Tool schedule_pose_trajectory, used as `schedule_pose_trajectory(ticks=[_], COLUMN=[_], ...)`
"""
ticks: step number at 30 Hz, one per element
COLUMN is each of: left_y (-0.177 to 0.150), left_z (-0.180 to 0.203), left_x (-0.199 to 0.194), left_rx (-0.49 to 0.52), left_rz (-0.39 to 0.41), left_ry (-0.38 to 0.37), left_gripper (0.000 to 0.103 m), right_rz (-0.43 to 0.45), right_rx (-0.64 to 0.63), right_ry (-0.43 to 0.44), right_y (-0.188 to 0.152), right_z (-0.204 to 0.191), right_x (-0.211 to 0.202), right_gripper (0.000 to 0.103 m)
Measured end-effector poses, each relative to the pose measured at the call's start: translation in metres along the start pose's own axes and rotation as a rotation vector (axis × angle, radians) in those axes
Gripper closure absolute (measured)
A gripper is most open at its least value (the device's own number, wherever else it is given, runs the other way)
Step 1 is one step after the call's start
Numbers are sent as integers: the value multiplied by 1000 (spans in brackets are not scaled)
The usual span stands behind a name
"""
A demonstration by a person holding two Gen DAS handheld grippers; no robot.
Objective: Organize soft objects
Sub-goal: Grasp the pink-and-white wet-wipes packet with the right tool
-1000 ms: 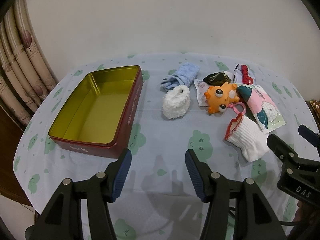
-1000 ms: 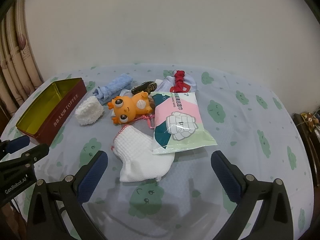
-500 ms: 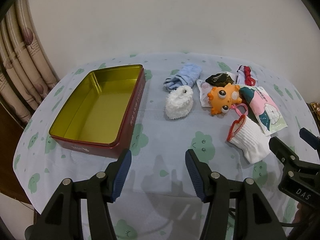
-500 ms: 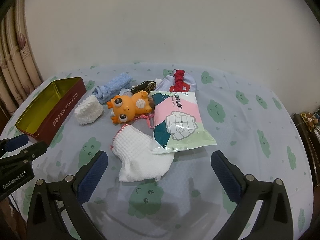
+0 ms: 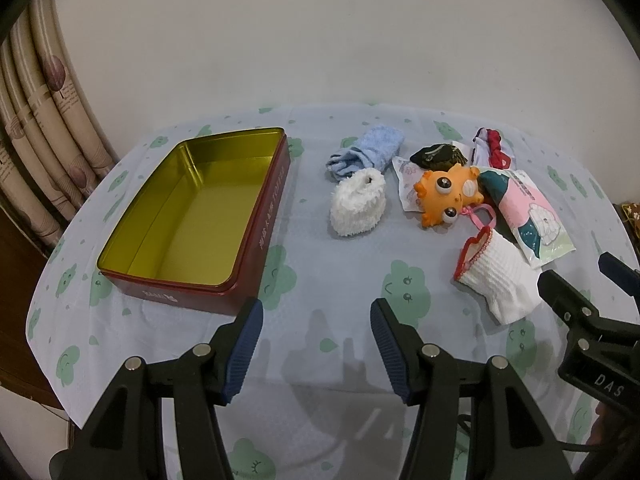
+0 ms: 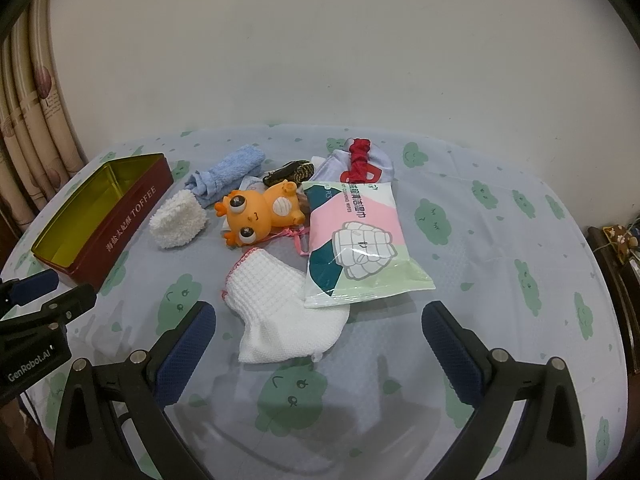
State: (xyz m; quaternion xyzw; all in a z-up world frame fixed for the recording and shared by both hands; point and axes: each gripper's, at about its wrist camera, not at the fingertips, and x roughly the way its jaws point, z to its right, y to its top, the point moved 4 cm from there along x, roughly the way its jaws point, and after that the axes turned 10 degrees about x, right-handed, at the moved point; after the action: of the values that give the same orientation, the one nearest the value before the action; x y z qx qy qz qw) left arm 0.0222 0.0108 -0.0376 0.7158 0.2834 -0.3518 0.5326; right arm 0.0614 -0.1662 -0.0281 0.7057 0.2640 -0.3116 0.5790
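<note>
Both grippers hung above the counter (image 5: 320,264), which was draped in a pale blue cloth printed with green clouds. The left gripper (image 5: 316,344) had its blue-padded fingers (image 5: 245,344) spread apart with nothing between them, over bare cloth just in front of the red rectangular tin with the gold inside (image 5: 192,216). That tin sat on the left side of the counter, lid off, nothing in it.

The right gripper (image 6: 320,340) stood wide open too, its fingers (image 6: 188,344) either side of the near end of a white waffle-knit sock with red trim (image 6: 280,312), not pressing on it. Resting partly on that sock was a pink, green and white soft pack of wipes (image 6: 356,240).

Behind them lay the rest of the pile, all to the right of the tin: an orange big-eyed squeeze toy (image 6: 260,212) with a pink loop, a fluffy white bootie (image 6: 178,220) just left of it, a rolled light blue towel (image 6: 228,172) touching the bootie's far side, a small dark patterned pouch (image 6: 292,170), and a white cloth with a red scrunchie (image 6: 360,160) at the back. Striped curtains (image 5: 44,120) hung at the left edge.
</note>
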Motion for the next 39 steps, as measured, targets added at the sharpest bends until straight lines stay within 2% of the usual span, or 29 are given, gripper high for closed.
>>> schedule_pose_trajectory(ticks=[10, 17, 26, 35, 38, 39], left_y=[-5, -3, 7, 28, 36, 39], left_z=[0, -6, -10, -10, -10, -10], left_x=[7, 22, 38, 49, 54, 55], left_rx=[17, 47, 69, 108, 105, 108], left_rz=[0, -6, -3, 6, 4, 7], left_ry=[-5, -14, -39, -78, -100, -101], left_gripper=[46, 46, 46, 46, 46, 46], right_rz=[6, -21, -137, -179, -174, -175], right_rx=[3, 64, 36, 30, 27, 31], right_ry=[-4, -14, -26, -70, -70, -57], right_y=[6, 22, 45, 59, 59, 58], right_z=[7, 28, 24, 31, 33, 33], right_x=[3, 14, 65, 105, 110, 110], right_gripper=[0, 0, 0, 0, 9, 23])
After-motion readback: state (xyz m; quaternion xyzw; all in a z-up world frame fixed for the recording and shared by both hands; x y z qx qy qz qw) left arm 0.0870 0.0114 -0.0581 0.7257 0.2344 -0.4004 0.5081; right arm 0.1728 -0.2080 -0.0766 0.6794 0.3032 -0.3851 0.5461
